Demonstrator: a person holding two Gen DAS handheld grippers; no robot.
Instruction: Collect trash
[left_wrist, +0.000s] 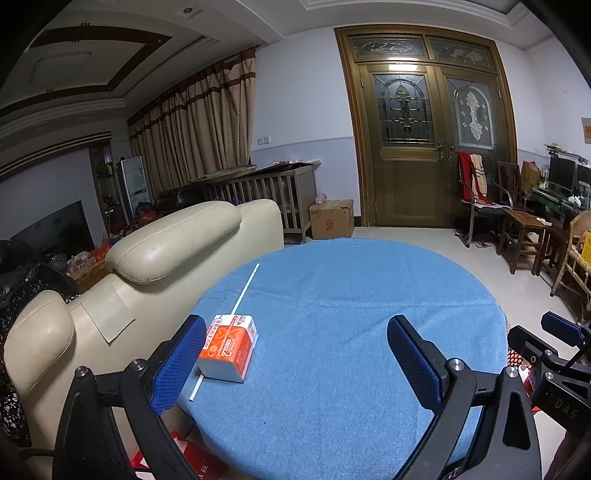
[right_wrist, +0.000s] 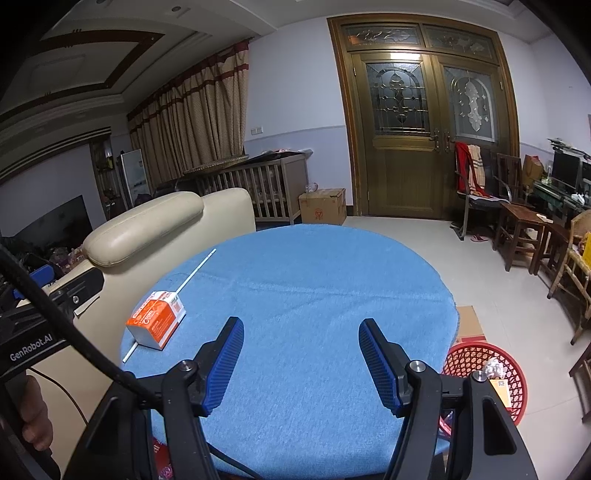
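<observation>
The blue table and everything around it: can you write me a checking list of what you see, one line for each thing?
Surface: round table under a blue cloth, mostly bare.
Job's things: orange and white carton lying near the table's left edge, on top of a long white stick; red basket on the floor to the right, with crumpled paper inside.
Clutter: cardboard flat on the floor behind the basket.
Grippers: left hand-held gripper open, empty, its left pad close to the carton; right hand-held gripper open, empty, over bare cloth.
Cables: black cable crossing the right wrist view's left side.
Surroundings: cream sofa, wooden double door, curtains, chairs along the right wall.
</observation>
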